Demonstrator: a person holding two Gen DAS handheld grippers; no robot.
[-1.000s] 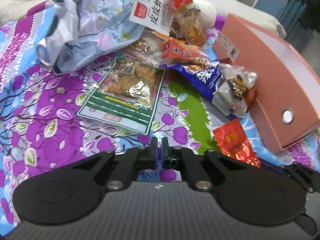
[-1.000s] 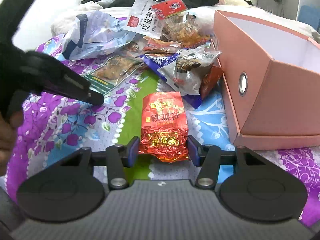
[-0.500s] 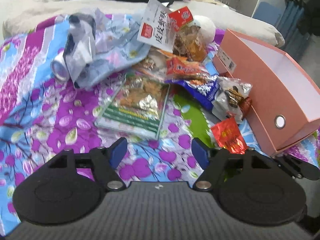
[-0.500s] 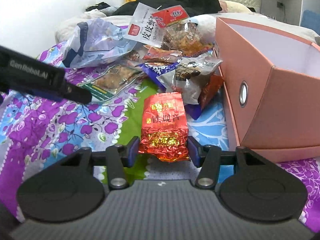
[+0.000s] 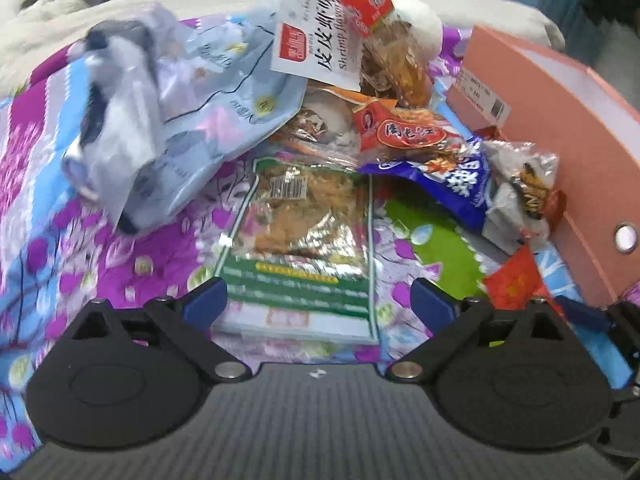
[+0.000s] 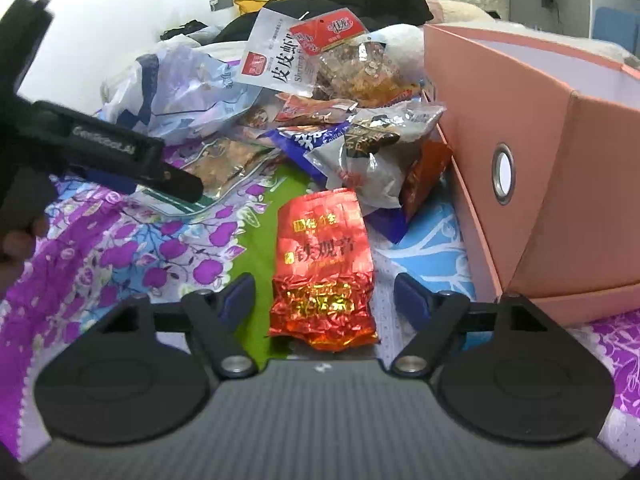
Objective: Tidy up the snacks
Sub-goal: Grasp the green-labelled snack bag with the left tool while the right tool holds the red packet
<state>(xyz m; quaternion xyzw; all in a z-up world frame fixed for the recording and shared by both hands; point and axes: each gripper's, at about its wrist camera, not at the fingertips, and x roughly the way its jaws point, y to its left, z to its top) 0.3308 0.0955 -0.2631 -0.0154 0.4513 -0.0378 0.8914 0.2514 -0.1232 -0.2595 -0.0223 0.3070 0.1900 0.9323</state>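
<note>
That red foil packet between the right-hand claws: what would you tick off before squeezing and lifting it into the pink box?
1. Right gripper open wide enough: ok, jaws stand apart on both sides.
2. Red foil packet centred between the fingers: ok.
3. Packet free of neighbours: cannot tell, its far end meets the grey snack bag.
4. Pink box open on top: ok.
5. Left gripper out of the way: ok, it hovers open over the green-edged packet.

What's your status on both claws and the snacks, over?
Left claw open over the green flat packet. Right claw open around the red foil pouch, not gripping. Pink box beside it, unobstructed.
</note>
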